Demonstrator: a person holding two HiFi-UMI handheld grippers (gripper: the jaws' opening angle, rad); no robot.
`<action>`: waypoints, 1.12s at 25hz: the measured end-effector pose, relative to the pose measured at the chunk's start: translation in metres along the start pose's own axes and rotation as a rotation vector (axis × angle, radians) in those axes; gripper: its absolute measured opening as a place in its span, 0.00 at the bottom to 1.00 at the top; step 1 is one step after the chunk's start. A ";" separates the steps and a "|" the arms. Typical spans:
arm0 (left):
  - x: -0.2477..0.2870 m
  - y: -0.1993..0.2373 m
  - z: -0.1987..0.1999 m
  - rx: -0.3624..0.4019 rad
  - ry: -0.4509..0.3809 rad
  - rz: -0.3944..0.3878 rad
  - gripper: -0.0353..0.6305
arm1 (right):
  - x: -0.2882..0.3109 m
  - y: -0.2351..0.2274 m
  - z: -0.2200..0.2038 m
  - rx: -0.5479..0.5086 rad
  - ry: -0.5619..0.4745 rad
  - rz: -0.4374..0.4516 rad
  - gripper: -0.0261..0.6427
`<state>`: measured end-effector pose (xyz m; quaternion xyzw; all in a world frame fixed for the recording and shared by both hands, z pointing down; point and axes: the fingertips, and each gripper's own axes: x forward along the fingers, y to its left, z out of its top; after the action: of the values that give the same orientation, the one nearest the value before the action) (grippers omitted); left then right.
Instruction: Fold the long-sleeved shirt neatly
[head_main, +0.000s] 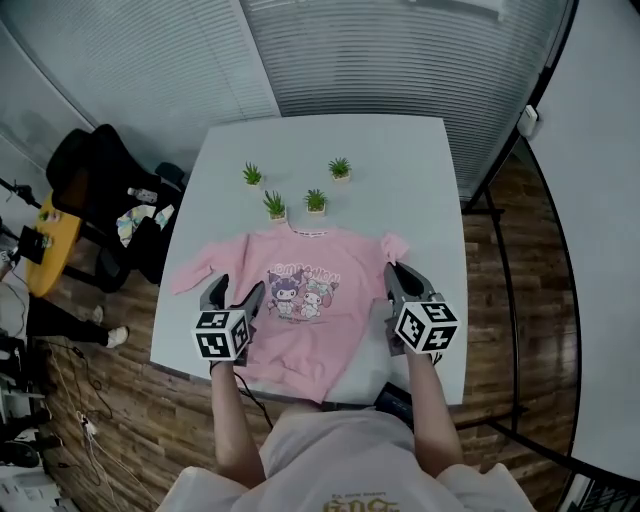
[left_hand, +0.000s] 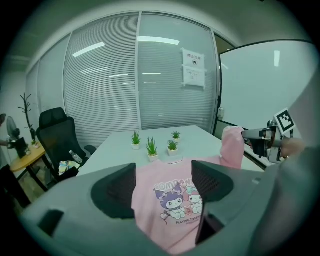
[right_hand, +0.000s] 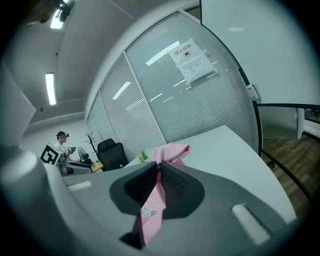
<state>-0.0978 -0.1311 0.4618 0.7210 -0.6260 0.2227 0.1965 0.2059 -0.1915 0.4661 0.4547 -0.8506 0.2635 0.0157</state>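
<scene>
Pink long-sleeved shirt (head_main: 300, 300) spread print-up on the white bench (head_main: 400, 160), centre of the head view. Right hand-held gripper (head_main: 397, 272) clamped on the bunched sleeve, right of centre. Left hand-held gripper (head_main: 237, 290) at the shirt's left edge, jaws apart, gripping nothing.

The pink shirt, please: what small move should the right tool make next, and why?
Probably carry the pinched side of the shirt inward over its printed chest and lay it down: the right tool is shut on that lifted fabric, while the left tool hangs open, holding nothing.
</scene>
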 end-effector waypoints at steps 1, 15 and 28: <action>-0.001 0.007 -0.002 -0.007 0.002 0.002 0.59 | 0.003 0.005 -0.002 -0.002 0.005 0.002 0.09; 0.037 0.085 -0.043 0.023 0.058 -0.199 0.59 | 0.081 0.080 -0.034 -0.086 0.061 -0.095 0.09; 0.043 0.140 -0.041 0.062 0.050 -0.262 0.59 | 0.150 0.152 -0.041 -0.147 0.067 -0.083 0.09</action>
<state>-0.2345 -0.1623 0.5206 0.7965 -0.5143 0.2324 0.2169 -0.0101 -0.2196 0.4750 0.4781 -0.8471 0.2146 0.0886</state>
